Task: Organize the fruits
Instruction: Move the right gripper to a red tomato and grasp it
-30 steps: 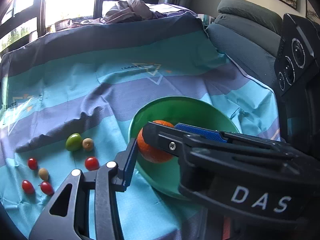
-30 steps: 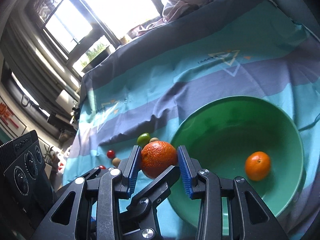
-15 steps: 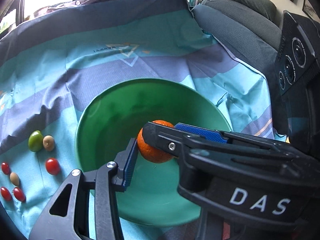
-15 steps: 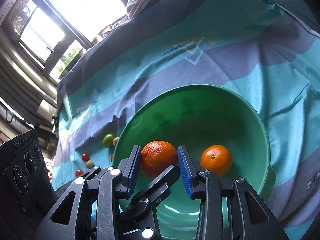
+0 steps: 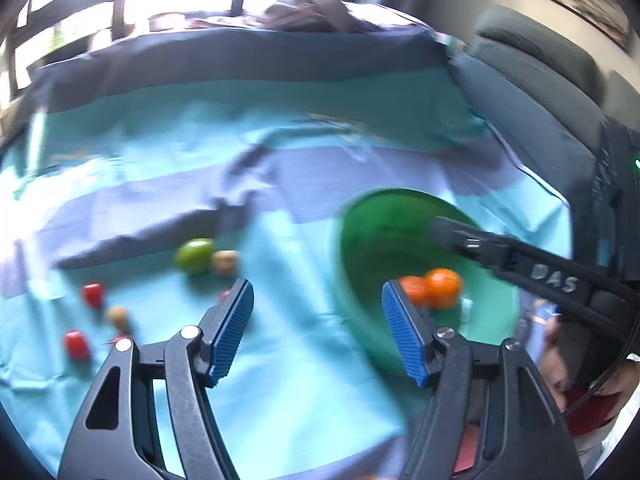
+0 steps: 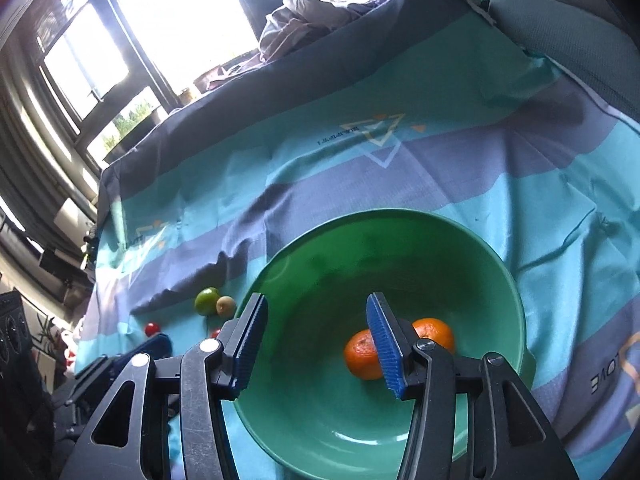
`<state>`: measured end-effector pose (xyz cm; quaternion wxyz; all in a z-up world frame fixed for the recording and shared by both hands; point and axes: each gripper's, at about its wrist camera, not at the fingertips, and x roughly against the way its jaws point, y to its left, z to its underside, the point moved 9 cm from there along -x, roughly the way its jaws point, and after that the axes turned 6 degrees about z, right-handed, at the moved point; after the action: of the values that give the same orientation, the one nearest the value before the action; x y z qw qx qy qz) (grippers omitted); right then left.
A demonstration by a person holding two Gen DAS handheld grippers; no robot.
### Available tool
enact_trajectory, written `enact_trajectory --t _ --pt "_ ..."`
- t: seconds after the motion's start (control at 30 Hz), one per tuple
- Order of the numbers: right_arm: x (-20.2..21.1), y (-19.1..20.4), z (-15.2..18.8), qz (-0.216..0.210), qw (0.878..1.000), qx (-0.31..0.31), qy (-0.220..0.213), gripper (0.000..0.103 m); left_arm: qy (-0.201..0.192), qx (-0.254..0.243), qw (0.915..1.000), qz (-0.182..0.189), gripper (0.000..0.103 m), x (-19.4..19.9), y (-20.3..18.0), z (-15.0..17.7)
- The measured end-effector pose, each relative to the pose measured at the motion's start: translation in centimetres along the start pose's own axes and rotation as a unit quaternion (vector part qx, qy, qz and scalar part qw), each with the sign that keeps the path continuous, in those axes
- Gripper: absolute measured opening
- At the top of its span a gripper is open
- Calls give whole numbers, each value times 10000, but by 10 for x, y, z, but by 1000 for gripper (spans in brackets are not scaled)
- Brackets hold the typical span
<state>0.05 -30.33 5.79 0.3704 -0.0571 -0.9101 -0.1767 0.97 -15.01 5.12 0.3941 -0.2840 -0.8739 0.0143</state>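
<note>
**Jaws released on both grippers; two oranges in green bowl**

Left gripper [image 5: 318,326]: jaws spread wide, nothing between the blue pads; held above the striped teal and purple cloth [image 5: 304,392], just left of the bowl. Left wrist view is motion-blurred.

Right gripper [image 6: 316,344]: jaws spread wide, nothing held; poised over the bowl's interior, with its right finger crossing in front of the oranges in its own view. Seen from the left wrist as a dark arm [image 5: 532,276] lettered "DAS", reaching over the bowl's far right side.

Green bowl [image 6: 460,240]: upright on the cloth, right of centre in both views.

First orange [image 6: 360,356]: on the bowl floor, towards its right side.

Second orange [image 6: 438,332]: also on the bowl floor, touching or just beside the first, on its right. The left wrist view shows both as a blurred orange pair [image 5: 432,290].

Loose fruit on the cloth, left of the bowl:
- green round fruit [image 6: 207,301], near the bowl's rim;
- tan round fruit [image 6: 225,305], touching or just beside the green one;
- small red fruit [image 5: 93,294] further left, with another red one [image 5: 76,344] nearer the camera;
- second tan fruit [image 5: 118,316] between those two red ones.

Background: crumpled clothing [image 6: 308,20] at the cloth's far edge beneath bright windows; grey upholstered seat [image 5: 532,92] along the right.
</note>
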Motion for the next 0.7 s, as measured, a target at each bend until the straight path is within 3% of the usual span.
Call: enact_trajectory --t 0.2,0.33,0.47,0.6,0.7 --pt "4 40 1 -367 9989 272 -123 53 -317 721 9936 -811 67 47 101 11" --pt "2 78 10 -772 9956 535 -22 53 -441 1489 9851 -737 66 53 150 30" --pt "-15 120 29 -1053 9905 765 451 53 -249 1617 9835 -769 63 41 160 39" --pt "-44 150 44 -740 9874 1010 964 49 74 1959 9796 -433 54 17 160 49" --pt "-68 163 50 -397 9834 1290 1215 45 307 1827 9789 -862 44 5 163 55"
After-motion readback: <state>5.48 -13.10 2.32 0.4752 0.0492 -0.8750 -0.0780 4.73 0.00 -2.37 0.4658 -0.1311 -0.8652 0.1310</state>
